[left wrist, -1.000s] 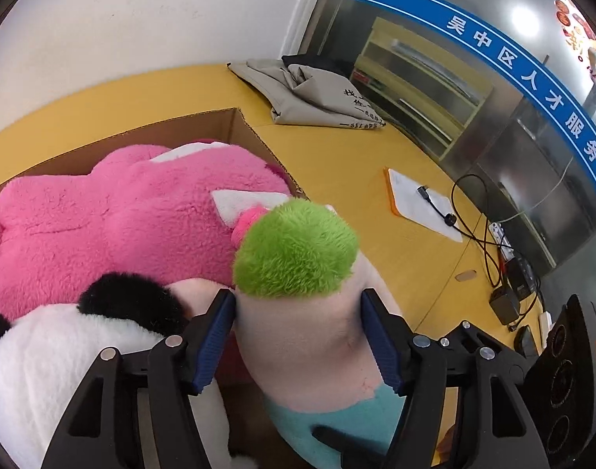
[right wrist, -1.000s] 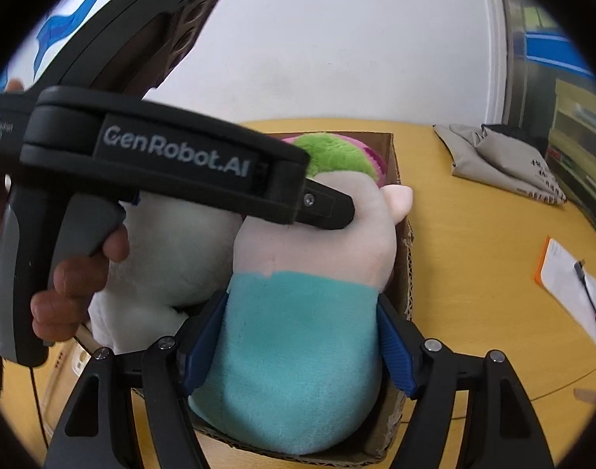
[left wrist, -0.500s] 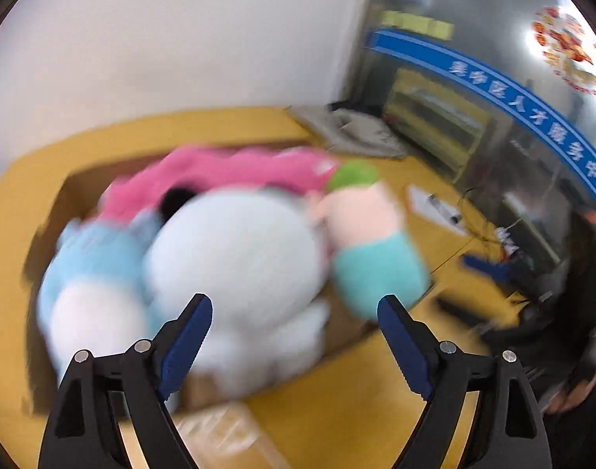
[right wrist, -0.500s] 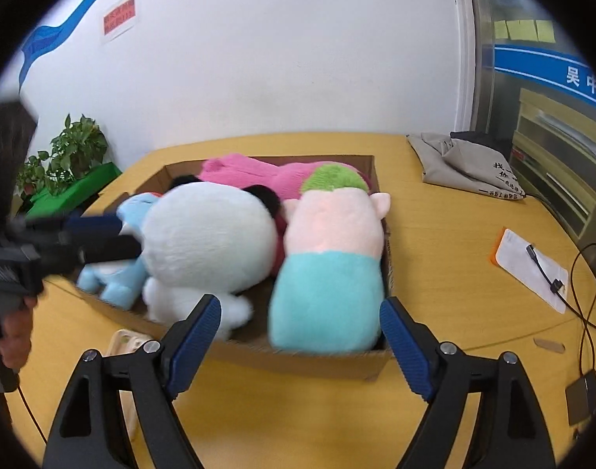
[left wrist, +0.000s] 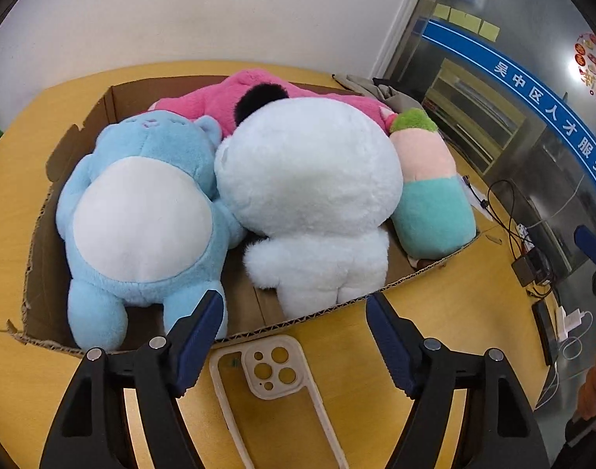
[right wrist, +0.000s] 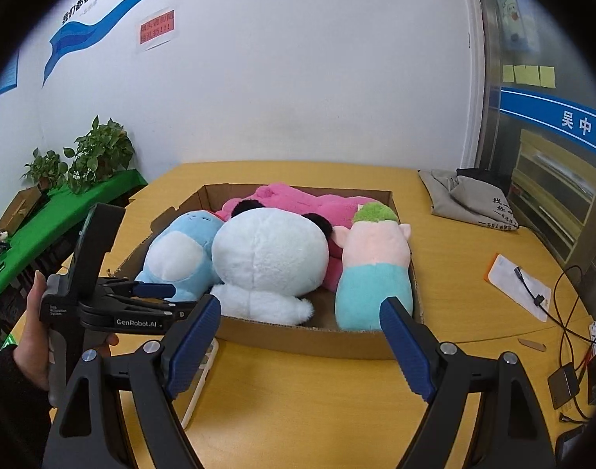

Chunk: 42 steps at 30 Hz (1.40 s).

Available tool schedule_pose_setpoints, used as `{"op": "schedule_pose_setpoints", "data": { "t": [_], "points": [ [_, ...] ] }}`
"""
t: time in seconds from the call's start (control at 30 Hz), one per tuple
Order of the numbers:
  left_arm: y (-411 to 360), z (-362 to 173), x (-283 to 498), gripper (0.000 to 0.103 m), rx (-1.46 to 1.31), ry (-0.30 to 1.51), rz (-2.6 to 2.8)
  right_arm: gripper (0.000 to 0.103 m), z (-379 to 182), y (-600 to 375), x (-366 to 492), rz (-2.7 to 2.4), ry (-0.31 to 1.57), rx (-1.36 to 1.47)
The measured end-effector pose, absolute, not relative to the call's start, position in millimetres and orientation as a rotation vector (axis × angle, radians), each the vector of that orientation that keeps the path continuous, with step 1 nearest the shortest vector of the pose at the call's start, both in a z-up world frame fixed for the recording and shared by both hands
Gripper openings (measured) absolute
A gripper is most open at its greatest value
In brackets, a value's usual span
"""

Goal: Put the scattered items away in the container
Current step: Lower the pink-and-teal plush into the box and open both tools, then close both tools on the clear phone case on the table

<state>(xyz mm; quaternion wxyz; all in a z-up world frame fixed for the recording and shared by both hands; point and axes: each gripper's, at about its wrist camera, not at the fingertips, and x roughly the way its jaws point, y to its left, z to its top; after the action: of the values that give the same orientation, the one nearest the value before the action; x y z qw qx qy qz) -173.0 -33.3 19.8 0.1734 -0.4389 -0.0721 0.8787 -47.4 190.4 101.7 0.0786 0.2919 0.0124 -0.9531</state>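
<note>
We hold both tongs, left [left wrist: 294, 318] and right [right wrist: 300, 322], gaping, empty; left's just narrowed. Plushes boxed (four in carton [left wrist: 329, 310]). Next: phone case [left wrist: 272, 371] off counter [left wrist: 446, 312].

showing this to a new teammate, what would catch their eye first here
The cardboard box crammed with plush toys: a big white one in the middle, a blue one left of it, a green-tufted one right, a pink one behind. A clear phone case lies outside, before the box.

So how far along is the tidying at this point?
Done: four plush toys lie in the box, blue, white, pink and green-haired. In hand: nothing; left claw and right claw are open. Left: the phone case on the table in front of the box.
</note>
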Motion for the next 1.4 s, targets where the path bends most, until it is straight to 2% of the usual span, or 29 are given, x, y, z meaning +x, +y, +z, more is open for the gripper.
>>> {"op": "schedule_pose_setpoints", "data": {
  "t": [0.17,0.23,0.53,0.87,1.03,1.1,1.2,1.27,1.33,1.37,1.4],
  "points": [
    [-43,47,-148,0.099,-1.129,-0.3,2.519,0.084,101,194,-44,-2.866,0.02,0.893],
    [-46,58,-133,0.103,-1.085,-0.304,2.541,0.084,99,195,-44,-2.87,0.012,0.896],
    [-45,75,-87,0.103,-1.033,-0.283,2.564,0.084,83,196,-50,-2.87,-0.004,0.942],
    [-48,17,-68,0.103,-1.219,-0.301,2.51,0.084,50,186,-62,-2.767,-0.042,1.05],
    [-65,-15,-66,0.102,-1.315,-0.405,2.479,0.084,8,169,-80,-2.642,-0.124,1.188],
    [-67,-24,-66,0.1,-1.35,-0.399,2.471,0.083,-14,154,-87,-2.577,-0.15,1.252],
    [-65,-34,-66,0.089,-1.386,-0.404,2.427,0.081,-32,133,-95,-2.529,-0.144,1.289],
    [-65,-43,-68,0.07,-1.424,-0.408,2.402,0.079,-43,118,-102,-2.513,-0.113,1.305],
    [-64,-53,-69,0.057,-1.47,-0.409,2.386,0.076,-51,109,-107,-2.508,-0.087,1.329],
    [-64,-58,-70,0.049,-1.492,-0.412,2.385,0.069,-56,105,-110,-2.507,-0.071,1.344],
    [-65,-60,-69,0.045,-1.495,-0.411,2.395,0.063,-59,102,-112,-2.502,-0.062,1.353]
  ]
}}
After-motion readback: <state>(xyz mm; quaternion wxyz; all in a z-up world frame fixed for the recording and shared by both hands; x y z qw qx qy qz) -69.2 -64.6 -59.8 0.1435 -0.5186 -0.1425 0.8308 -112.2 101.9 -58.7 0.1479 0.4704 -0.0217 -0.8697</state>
